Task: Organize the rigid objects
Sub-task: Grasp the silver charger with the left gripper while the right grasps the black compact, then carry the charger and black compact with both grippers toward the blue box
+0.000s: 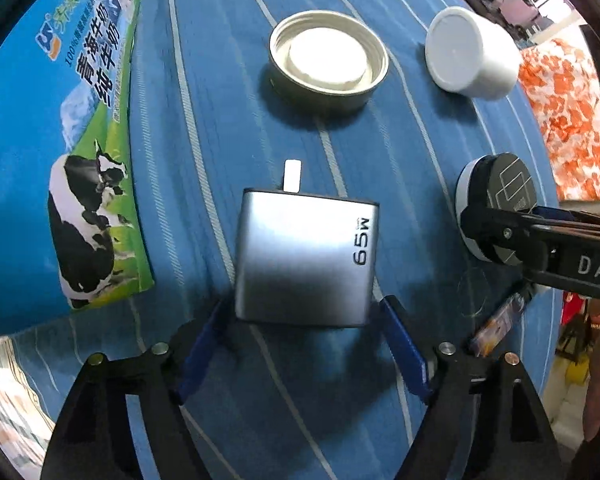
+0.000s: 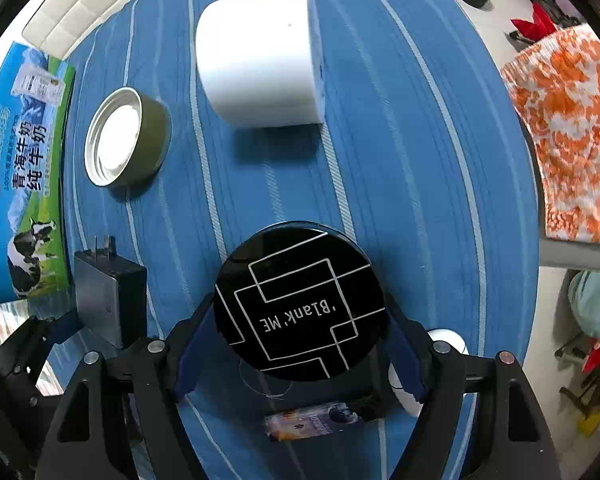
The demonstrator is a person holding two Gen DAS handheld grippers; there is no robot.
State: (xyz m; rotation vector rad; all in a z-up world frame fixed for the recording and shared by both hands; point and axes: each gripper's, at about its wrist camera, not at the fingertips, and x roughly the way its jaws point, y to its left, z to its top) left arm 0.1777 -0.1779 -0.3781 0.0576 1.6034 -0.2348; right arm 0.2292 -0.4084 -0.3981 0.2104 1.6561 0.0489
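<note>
The left claw (image 1: 306, 316) points straight down over the blue striped cloth surface (image 1: 204, 128), its blue pads (image 1: 204, 344) flanking the near end of the silver rectangular 65W charger (image 1: 306, 262); a narrow gap shows on each side, so the claw stands partly open with no firm hold visible. The charger lies flat, its plug prongs toward the far side. The right claw (image 2: 300, 344) straddles the round black compact case with white line pattern (image 2: 300, 300); its pads (image 2: 192, 356) sit at the case's rim on both sides, and whether they press on it cannot be told. Far of the charger rests the olive metal jar lid (image 1: 328, 68), open side up, with the white plastic cylindrical cup (image 1: 470, 52) on its side to the right. The blue milk carton box (image 1: 56, 140) lies along the left edge.
</note>
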